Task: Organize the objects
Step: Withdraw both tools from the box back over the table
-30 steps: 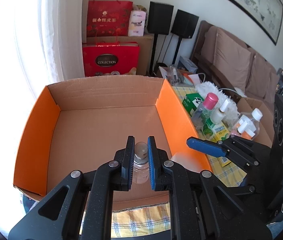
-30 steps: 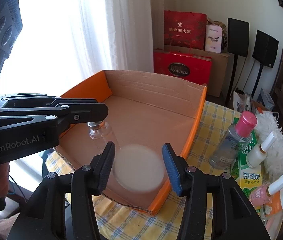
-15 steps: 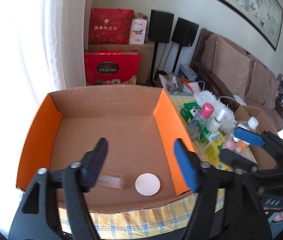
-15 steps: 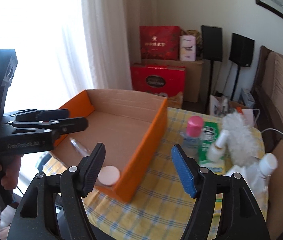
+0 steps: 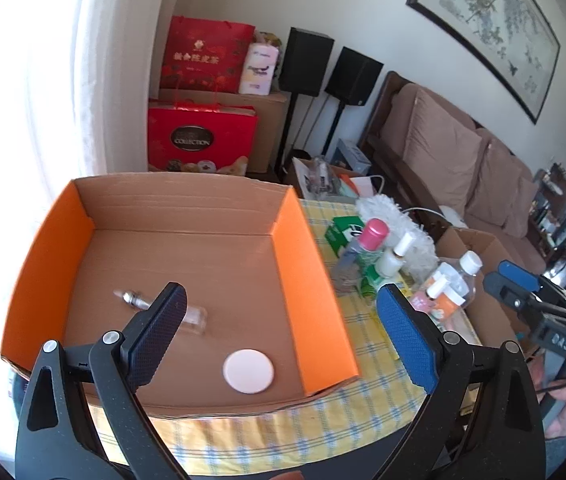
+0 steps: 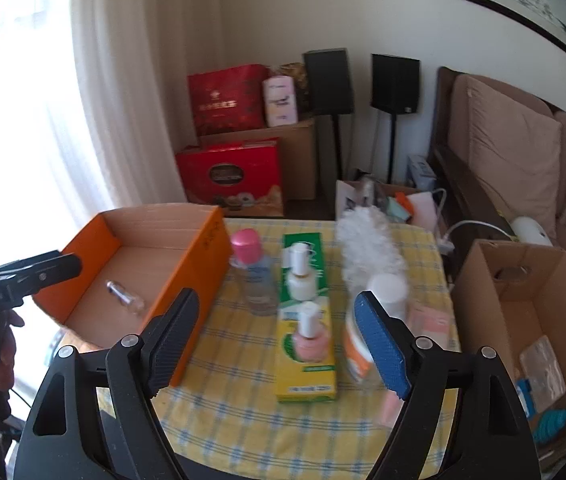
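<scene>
Fingers: left gripper (image 5: 279,338) just opened, empty | small clear bottle (image 5: 163,310) lies released in orange box (image 5: 315,304) | right gripper (image 6: 279,340) just opened, empty, faces table bottles for next pick.

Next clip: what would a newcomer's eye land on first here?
Probably the orange cardboard box on the yellow checked tablecloth, with a small clear bottle lying on its side and a white round lid flat on its floor. Next, the cluster of toiletries right of the box, led by the pink-capped bottle.
</scene>
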`<move>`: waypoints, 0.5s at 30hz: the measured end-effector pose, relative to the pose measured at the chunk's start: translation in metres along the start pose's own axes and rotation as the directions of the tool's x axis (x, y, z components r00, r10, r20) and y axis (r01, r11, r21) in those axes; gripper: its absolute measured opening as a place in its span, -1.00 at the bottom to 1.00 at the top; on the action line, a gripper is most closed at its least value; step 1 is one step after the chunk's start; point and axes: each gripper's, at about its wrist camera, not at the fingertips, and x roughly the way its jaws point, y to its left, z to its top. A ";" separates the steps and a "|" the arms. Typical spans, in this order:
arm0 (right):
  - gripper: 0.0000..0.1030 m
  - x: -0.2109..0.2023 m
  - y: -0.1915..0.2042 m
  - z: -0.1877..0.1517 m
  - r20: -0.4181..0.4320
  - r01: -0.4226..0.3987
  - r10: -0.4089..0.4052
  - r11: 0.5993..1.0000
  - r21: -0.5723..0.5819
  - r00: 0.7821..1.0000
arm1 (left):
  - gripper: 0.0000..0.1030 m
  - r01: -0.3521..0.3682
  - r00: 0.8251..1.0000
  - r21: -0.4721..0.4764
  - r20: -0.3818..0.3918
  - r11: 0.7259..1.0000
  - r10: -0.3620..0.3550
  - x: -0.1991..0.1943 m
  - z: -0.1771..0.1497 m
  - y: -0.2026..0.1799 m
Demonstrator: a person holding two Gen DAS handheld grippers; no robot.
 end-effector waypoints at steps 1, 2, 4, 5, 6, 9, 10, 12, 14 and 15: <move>0.58 -0.002 -0.006 0.000 0.002 0.009 -0.009 1.000 0.010 1.000 | 0.85 0.010 1.000 0.000 -0.003 1.000 -0.010 0.002 -0.001 -0.003; 0.58 -0.004 -0.011 -0.001 0.004 0.020 -0.020 1.000 0.018 1.000 | 0.85 0.019 1.000 0.001 -0.005 1.000 -0.019 0.003 -0.002 -0.007; 0.59 -0.006 -0.019 -0.002 0.006 0.044 -0.044 0.999 0.029 0.999 | 0.85 0.037 0.999 0.007 -0.015 0.999 -0.037 0.008 -0.004 -0.016; 0.59 -0.007 -0.023 -0.003 0.006 0.056 -0.057 0.998 0.033 0.998 | 0.85 0.042 0.999 0.011 -0.020 0.999 -0.042 0.010 -0.005 -0.019; 0.59 -0.008 -0.025 -0.004 0.005 0.064 -0.064 0.997 0.037 0.998 | 0.85 0.047 0.999 0.017 -0.025 0.999 -0.047 0.013 -0.006 -0.024; 0.59 -0.009 -0.033 -0.008 0.001 0.067 -0.067 0.997 0.049 0.998 | 0.85 0.041 0.998 0.055 -0.039 0.998 -0.039 0.021 -0.011 -0.040; 0.59 -0.010 -0.034 -0.009 -0.001 0.070 -0.070 0.996 0.049 0.998 | 0.85 0.038 0.998 0.070 -0.043 0.997 -0.035 0.023 -0.013 -0.047; 0.59 -0.010 -0.037 -0.012 -0.004 0.079 -0.079 0.996 0.049 0.997 | 0.85 0.044 0.998 0.089 -0.049 0.995 -0.039 0.028 -0.017 -0.057; 0.59 -0.010 -0.041 -0.013 -0.006 0.082 -0.082 0.995 0.057 0.997 | 0.85 0.052 0.998 0.107 -0.052 0.993 -0.046 0.032 -0.020 -0.068; 0.59 -0.009 -0.043 -0.013 -0.006 0.083 -0.083 0.995 0.063 0.997 | 0.85 0.053 0.997 0.120 -0.053 0.991 -0.046 0.034 -0.021 -0.074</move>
